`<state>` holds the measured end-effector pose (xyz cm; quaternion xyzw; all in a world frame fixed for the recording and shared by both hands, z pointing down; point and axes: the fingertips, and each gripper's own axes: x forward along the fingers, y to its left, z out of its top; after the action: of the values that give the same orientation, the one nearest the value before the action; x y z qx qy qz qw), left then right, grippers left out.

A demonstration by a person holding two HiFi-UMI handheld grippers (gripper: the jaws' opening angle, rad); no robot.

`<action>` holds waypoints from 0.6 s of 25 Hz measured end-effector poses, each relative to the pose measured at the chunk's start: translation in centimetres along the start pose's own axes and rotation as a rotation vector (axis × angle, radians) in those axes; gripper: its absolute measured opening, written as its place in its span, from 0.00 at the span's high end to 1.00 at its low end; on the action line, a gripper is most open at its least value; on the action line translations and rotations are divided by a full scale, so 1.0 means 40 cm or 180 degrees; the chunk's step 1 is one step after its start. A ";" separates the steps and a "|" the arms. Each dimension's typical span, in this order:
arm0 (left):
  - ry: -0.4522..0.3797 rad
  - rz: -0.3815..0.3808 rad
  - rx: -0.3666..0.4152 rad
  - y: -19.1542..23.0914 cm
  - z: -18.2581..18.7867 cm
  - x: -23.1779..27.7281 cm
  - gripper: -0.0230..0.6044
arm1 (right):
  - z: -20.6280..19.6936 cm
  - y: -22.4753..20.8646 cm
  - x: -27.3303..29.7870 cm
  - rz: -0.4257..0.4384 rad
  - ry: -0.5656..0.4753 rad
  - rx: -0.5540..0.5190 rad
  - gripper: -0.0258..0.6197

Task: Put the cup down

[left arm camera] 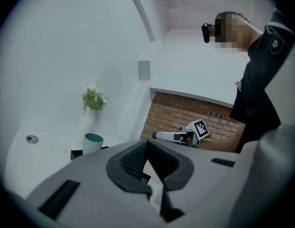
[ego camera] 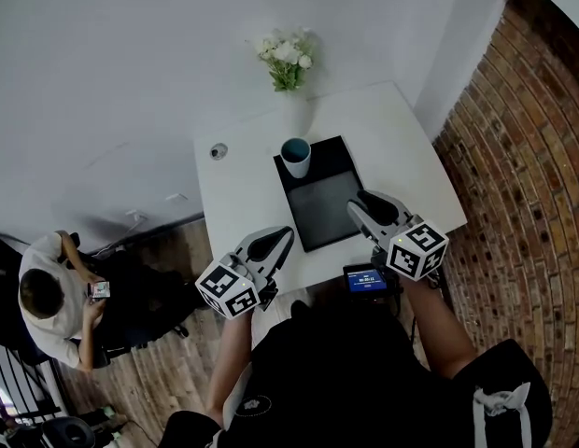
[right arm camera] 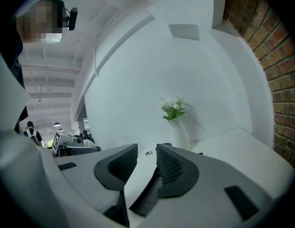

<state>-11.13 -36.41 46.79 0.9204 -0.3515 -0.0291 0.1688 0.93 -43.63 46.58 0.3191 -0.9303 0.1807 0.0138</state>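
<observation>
- The cup stands upright on the black tray, well apart from both grippers, so it needs no hold.
- Your left gripper has its jaws pressed together and empty. Your right gripper has them slightly apart, pinching nothing.

White flowers on a white table, brick wall beside

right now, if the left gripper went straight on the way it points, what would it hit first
Perhaps the right gripper, whose tip sits just right of the line of the left gripper over the black tray; depth is unclear. Past it, the brick wall. The cup stands well left.
</observation>
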 end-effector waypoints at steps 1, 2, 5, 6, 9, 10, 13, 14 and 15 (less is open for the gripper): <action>0.0004 0.0001 -0.0001 -0.002 -0.001 0.000 0.95 | -0.003 -0.001 -0.001 -0.0010 0.0013 -0.0004 0.75; 0.0006 0.0002 -0.0002 -0.003 -0.002 0.000 0.95 | -0.005 -0.002 -0.001 -0.0021 0.0027 -0.0010 0.77; 0.0011 0.0018 -0.0043 -0.006 -0.010 -0.002 0.95 | -0.010 -0.003 -0.003 -0.0038 0.0047 -0.0010 0.79; 0.0013 0.0027 -0.0056 -0.007 -0.012 -0.003 0.95 | -0.010 -0.004 -0.004 -0.0039 0.0048 -0.0007 0.79; 0.0018 0.0050 -0.0074 -0.009 -0.015 -0.004 0.95 | -0.013 -0.005 -0.005 -0.0035 0.0052 0.0010 0.80; 0.0023 0.0053 -0.0070 -0.009 -0.015 -0.005 0.95 | -0.015 -0.005 -0.005 -0.0034 0.0057 0.0009 0.80; 0.0039 0.0037 -0.0034 -0.013 -0.014 -0.004 0.95 | -0.021 -0.003 -0.005 -0.0028 0.0080 -0.0021 0.80; 0.0038 0.0033 -0.0027 -0.014 -0.014 -0.004 0.95 | -0.023 -0.002 -0.005 -0.0027 0.0090 -0.0042 0.80; 0.0037 0.0033 -0.0030 -0.014 -0.016 -0.003 0.95 | -0.026 -0.001 -0.005 -0.0028 0.0103 -0.0064 0.80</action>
<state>-10.74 -35.75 47.21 0.9179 -0.3551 -0.0244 0.1753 1.02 -43.17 47.53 0.3201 -0.9303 0.1763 0.0329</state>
